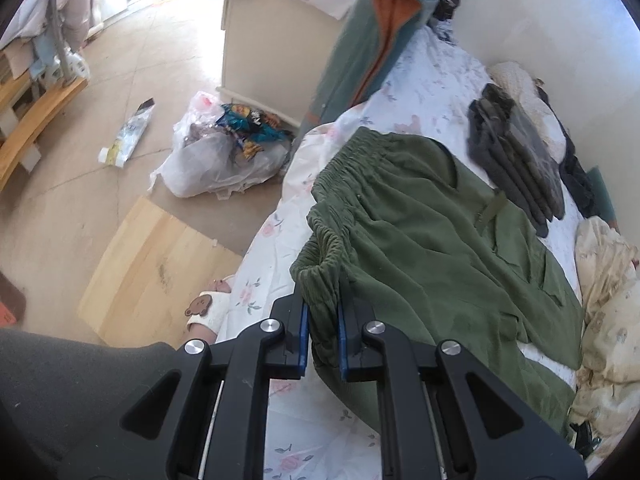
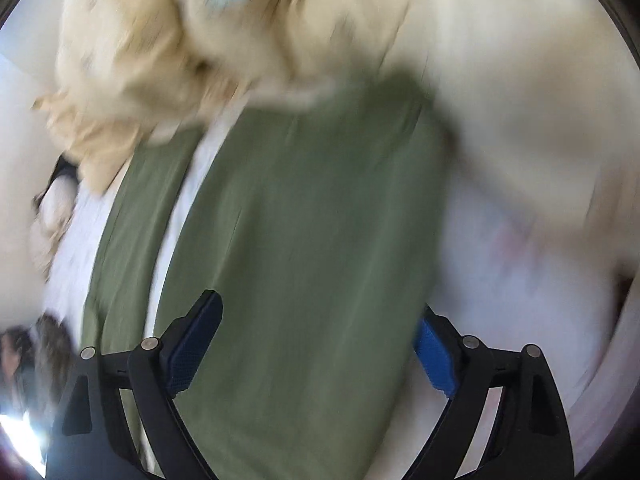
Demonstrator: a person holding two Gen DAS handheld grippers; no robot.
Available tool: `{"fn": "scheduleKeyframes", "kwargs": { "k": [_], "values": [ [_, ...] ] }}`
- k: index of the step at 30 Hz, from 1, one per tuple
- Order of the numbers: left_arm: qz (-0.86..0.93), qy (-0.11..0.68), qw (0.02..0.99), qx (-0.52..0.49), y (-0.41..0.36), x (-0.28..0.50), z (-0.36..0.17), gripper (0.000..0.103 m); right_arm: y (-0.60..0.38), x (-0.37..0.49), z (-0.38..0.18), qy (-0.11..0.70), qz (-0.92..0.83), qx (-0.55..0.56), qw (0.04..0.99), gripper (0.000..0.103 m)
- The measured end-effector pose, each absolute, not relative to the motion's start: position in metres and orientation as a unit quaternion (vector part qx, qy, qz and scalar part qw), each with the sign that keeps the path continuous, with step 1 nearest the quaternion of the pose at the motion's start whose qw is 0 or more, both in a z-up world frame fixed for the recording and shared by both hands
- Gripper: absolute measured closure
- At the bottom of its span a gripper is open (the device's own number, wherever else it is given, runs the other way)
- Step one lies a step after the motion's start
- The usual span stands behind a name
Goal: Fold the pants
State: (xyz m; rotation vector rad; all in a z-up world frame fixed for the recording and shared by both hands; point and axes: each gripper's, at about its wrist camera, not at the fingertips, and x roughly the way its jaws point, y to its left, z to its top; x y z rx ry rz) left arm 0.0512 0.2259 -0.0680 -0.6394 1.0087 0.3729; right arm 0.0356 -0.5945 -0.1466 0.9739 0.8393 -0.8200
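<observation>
The left gripper has its fingers clamped on the gathered elastic waistband of the olive-green fabric pants, whose length runs ahead and rightward across the bed. The right gripper hovers with fingers spread wide, a pant leg lying lengthwise between and ahead of them.

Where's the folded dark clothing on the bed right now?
In the left wrist view, the folded dark clothing lies on the bed's right side, just beyond the green pants, near the wall.

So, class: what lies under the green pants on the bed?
The green pants lie on a floral sheet, visible all round them. Whatever sits under the cloth itself is covered. The left tool grips their waistband.
</observation>
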Motion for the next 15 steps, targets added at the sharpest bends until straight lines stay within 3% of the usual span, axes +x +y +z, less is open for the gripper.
{"fn": "scheduleKeyframes", "kwargs": {
  "k": [1,3,4,5,6,7,8,15],
  "values": [
    [0.177,0.473,0.809,-0.3,0.227,0.051,-0.069,0.094,-0.611,0.032,-0.143,0.368,-0.38,0.446,0.722,0.012],
    [0.179,0.473,0.809,-0.299,0.227,0.051,-0.069,0.094,-0.627,0.034,-0.14,0.365,-0.392,0.442,0.72,0.025],
    [0.18,0.473,0.81,-0.297,0.226,0.052,-0.069,0.094,-0.633,0.039,-0.14,0.378,-0.394,0.431,0.719,0.046],
    [0.181,0.472,0.811,-0.294,0.225,0.052,-0.069,0.094,-0.641,0.039,-0.142,0.391,-0.39,0.421,0.72,0.074],
    [0.183,0.473,0.811,-0.29,0.225,0.053,-0.069,0.094,-0.643,0.042,-0.144,0.402,-0.389,0.411,0.72,0.093],
    [0.188,0.475,0.81,-0.287,0.224,0.053,-0.07,0.094,-0.645,0.044,-0.141,0.401,-0.398,0.403,0.72,0.099],
    [0.2,0.477,0.806,-0.289,0.226,0.052,-0.071,0.094,-0.644,0.041,-0.136,0.388,-0.413,0.395,0.723,0.103],
    [0.216,0.493,0.764,-0.356,0.248,0.055,-0.081,0.095,-0.633,0.046,-0.059,0.257,-0.406,0.397,0.782,0.103]
  ]
}}
